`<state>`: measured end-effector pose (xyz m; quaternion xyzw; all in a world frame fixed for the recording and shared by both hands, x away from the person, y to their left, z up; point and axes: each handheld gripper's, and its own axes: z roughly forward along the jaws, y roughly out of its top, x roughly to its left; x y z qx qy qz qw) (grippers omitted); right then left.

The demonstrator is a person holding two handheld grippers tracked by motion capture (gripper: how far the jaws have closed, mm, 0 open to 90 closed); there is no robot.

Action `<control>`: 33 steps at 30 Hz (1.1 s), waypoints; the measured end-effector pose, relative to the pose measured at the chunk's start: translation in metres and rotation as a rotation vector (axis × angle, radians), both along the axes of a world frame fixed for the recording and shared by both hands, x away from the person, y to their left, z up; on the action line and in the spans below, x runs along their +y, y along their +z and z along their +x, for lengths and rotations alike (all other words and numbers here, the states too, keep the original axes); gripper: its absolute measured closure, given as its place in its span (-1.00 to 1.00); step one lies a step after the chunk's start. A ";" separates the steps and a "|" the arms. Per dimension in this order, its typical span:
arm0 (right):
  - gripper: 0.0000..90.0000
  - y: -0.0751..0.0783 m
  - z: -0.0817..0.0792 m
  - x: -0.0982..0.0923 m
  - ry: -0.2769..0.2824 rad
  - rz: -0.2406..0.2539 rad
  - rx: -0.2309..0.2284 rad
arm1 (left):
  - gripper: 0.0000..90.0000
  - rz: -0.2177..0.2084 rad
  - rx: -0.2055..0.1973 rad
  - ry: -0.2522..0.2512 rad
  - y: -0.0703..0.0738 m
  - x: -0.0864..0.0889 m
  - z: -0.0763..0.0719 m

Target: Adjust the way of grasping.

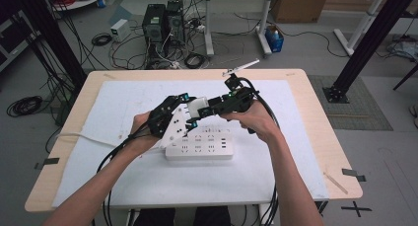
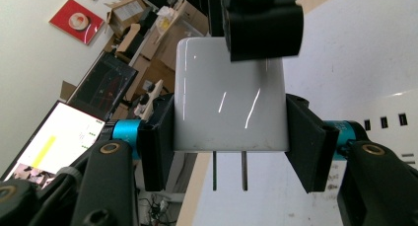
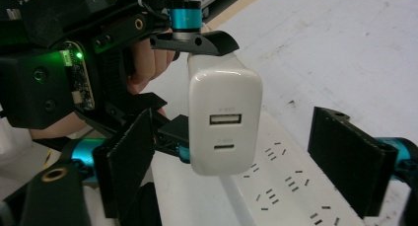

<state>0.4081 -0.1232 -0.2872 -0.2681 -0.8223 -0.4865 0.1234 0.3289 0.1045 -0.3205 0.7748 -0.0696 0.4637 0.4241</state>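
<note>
A white USB charger (image 1: 197, 104) hangs above the table between both grippers. My left gripper (image 2: 229, 137) is shut on it, one black jaw on each flat side, and the two prongs (image 2: 229, 170) point back at its camera. In the right gripper view the charger (image 3: 224, 122) shows its two USB ports. My right gripper (image 3: 236, 154) is open around that port end, with a clear gap on the right side. A white power strip (image 1: 199, 148) lies on the white mat just below the grippers. In the high view the left gripper (image 1: 189, 112) and right gripper (image 1: 209, 107) meet nose to nose.
The white mat (image 1: 276, 157) covers most of the wooden table (image 1: 325, 137). A thin white stick (image 1: 241, 67) lies at the table's far edge. Cables trail from both grippers over the near edge. Computers and cables sit on the floor beyond.
</note>
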 end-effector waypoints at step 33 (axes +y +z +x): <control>0.12 -0.005 -0.002 -0.001 -0.005 0.112 0.006 | -0.05 -0.006 -0.011 -0.008 0.001 -0.005 -0.001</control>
